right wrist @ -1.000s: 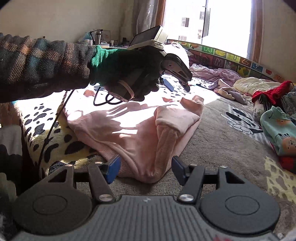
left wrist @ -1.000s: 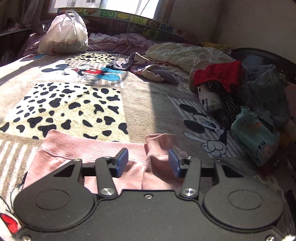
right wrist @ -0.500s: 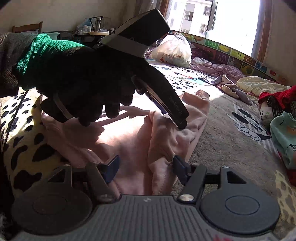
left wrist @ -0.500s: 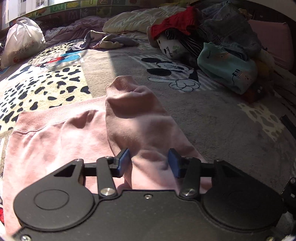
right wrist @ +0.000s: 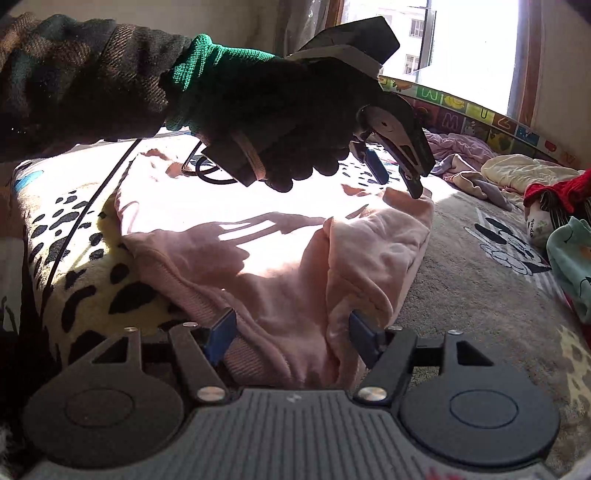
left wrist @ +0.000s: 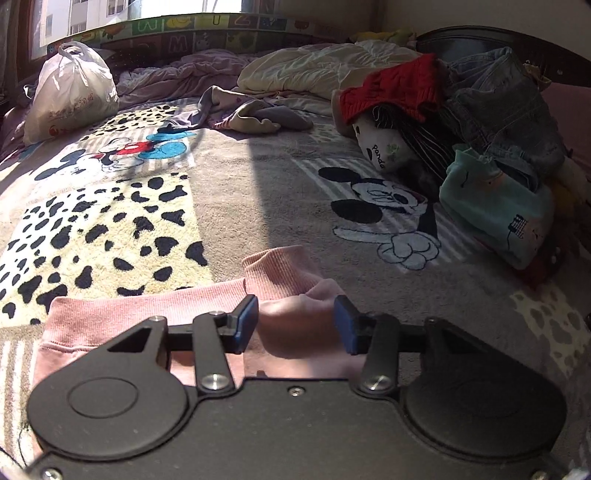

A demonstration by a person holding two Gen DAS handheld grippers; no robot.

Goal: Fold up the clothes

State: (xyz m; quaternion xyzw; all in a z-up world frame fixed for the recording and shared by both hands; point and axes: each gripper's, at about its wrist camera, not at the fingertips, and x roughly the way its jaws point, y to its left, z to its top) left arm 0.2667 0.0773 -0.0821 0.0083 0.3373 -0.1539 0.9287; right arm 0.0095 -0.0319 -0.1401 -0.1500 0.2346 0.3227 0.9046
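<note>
The left gripper (left wrist: 296, 323) is now hovering back near the pink garment's (right wrist: 280, 280) far cuff, both grippers' jaws gaping.

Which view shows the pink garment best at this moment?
The right wrist view: the pink garment lies spread across the blanket, one sleeve folded over its body, with most of its outline visible. The left wrist view shows only the ribbed hem and a cuff beyond the open left gripper.

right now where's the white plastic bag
In the left wrist view the white plastic bag sits at the far left of the bed, against the alphabet mat under the window, beyond the leopard-spot patch of the blanket.
</note>
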